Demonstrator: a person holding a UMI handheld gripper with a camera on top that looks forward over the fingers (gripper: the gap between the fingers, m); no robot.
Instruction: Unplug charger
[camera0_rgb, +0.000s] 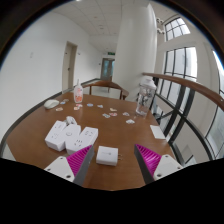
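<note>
Wooden and round, the surface (40, 125) stands in a bright room with a white pillar (130, 45) and tall windows (185, 65) behind it. On it a white charger (107, 154) lies between the fingers of the gripper (112, 158), with a gap at either side, so the gripper is open and holds nothing. Just beyond the charger and to its left sits a white power strip (82, 138) with another white block (61, 135) beside it, and farther beyond the charger stand a pink bottle (78, 93) and a clear bottle (146, 98) among scattered small items.
</note>
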